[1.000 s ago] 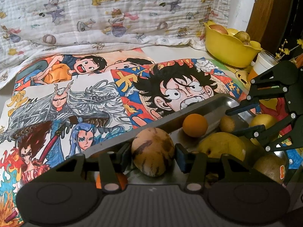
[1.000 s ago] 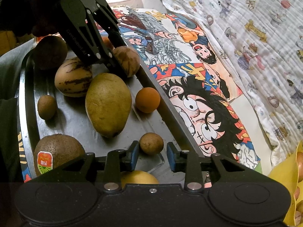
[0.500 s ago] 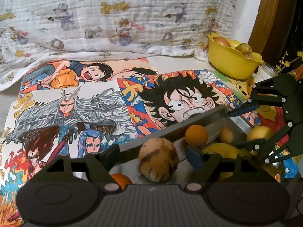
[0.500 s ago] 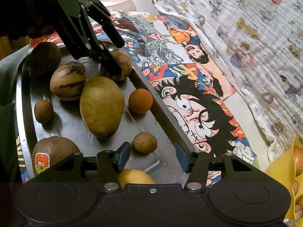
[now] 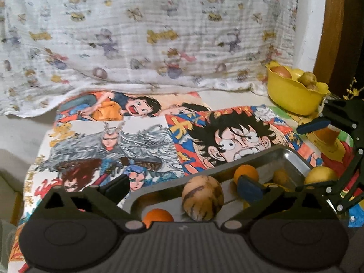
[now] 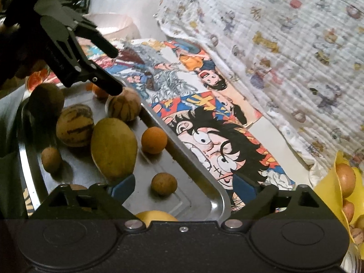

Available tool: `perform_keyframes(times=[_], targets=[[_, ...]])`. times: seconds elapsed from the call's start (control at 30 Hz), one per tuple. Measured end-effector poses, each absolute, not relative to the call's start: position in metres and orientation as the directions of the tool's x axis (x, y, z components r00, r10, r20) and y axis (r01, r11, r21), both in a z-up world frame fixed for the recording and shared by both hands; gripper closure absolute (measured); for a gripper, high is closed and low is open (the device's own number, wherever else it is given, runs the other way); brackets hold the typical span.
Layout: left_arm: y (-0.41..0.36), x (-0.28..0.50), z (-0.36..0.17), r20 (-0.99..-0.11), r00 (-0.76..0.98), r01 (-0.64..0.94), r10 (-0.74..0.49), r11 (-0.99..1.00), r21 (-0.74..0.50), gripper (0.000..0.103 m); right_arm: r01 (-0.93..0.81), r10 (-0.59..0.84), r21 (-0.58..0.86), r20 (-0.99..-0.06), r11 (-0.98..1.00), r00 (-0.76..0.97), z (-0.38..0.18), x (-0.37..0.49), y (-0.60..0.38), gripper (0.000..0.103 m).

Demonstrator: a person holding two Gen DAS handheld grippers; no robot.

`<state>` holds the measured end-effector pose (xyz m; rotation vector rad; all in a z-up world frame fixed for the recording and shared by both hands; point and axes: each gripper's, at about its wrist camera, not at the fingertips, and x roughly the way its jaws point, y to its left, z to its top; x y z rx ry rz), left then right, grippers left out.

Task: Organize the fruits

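Bed [image 5: 27,134] carrying cartoon posters [image 5: 136,141], printed blanket [image 5: 136,34], metal tray [image 6: 195,182], yellow bowl [image 5: 293,95]

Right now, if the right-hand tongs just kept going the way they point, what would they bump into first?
Probably the small brown fruit lying on the metal tray: it sits between the opening tongs, untouched. Depth is hard to judge.

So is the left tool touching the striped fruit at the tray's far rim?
Apart. In the left wrist view the left tool has its jaws opening, and bare tray shows on both sides of the striped fruit.
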<state>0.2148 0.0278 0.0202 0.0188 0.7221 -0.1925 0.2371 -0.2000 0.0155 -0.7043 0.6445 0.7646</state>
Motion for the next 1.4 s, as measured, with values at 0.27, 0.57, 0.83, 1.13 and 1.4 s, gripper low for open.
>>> perform_keyframes(times=[0.27,0.57,0.83,1.13,1.4], targets=[[0.027,0.195,0.031,-0.612,0.780,0.119,-0.130,0.991,-0.059,0.001,-0.736,0.422,-0.279,-0.672,0.617,0.608,0.028,0.230,-0.211,0.002],[0.021,0.169,0.039,-0.563,0.823,0.043,-0.075,0.997,-0.070,0.001,-0.641,0.429,-0.200,-0.593,0.741,0.681,0.043,0.209,-0.218,0.001],[0.015,0.148,0.043,-0.528,0.848,-0.017,-0.029,0.996,-0.082,0.001,-0.568,0.416,-0.124,-0.558,0.813,0.718,0.050,0.187,-0.219,0.001],[0.014,0.123,0.044,-0.526,0.850,-0.077,0.020,0.993,-0.088,0.001,-0.513,0.392,-0.100,-0.527,0.852,0.754,0.044,0.154,-0.225,0.001],[0.011,0.101,0.045,-0.514,0.857,-0.104,0.038,0.990,-0.099,0.001,-0.421,0.343,-0.064,-0.477,0.905,0.809,0.041,0.129,-0.232,0.001]])
